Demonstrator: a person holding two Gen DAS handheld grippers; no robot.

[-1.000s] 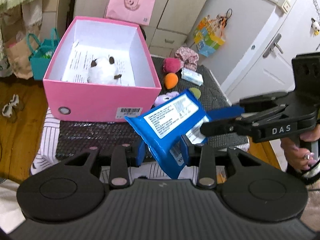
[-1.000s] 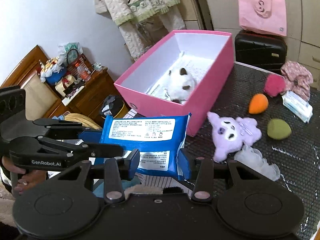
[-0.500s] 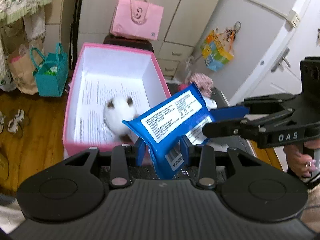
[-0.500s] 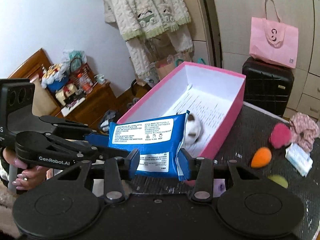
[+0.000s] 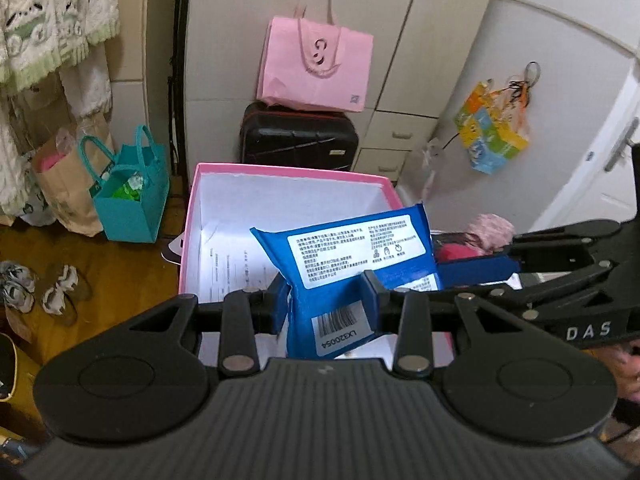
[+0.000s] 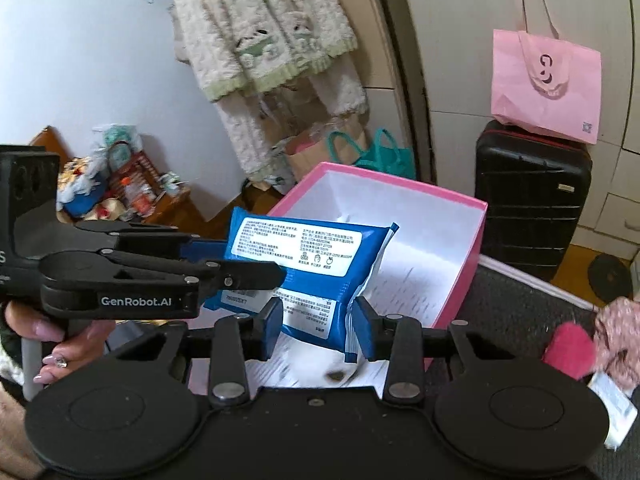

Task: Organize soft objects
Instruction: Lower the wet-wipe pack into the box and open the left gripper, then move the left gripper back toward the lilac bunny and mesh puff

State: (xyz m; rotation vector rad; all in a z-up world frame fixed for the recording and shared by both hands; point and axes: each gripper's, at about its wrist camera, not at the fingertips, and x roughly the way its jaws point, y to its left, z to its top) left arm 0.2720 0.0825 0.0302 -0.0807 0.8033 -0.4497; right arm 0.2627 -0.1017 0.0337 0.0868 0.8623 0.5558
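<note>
Nearest the lenses, both grippers carry one blue wet-wipes pack (image 5: 352, 264) between them, held in the air over the open pink box (image 5: 288, 170). The left gripper (image 5: 326, 304) is clamped tight on the pack's barcode end, its blue pads pinching the wrapper. The right gripper (image 6: 316, 320) has the opposite end between its fingers and its jaws are closing; the pads sit against the crumpled wrapper edge.

Judging by this, the task is partway through: the pack is over the box but not yet set down, so lowering and letting go remain. Inside the box lies a printed paper sheet (image 6: 404, 284), and something white and furry with dark spots (image 6: 332, 374) shows blurred under the right gripper, probably a plush toy already stowed.

Further right, on the dark mat (image 6: 516, 300), a magenta plush ball (image 6: 570, 350), a pink floral scrunchie (image 6: 618, 320) and a small white tissue packet (image 6: 614, 404) wait outside the box.

Beyond stand a black suitcase (image 5: 298, 140) and a pink tote bag (image 5: 316, 64).
</note>
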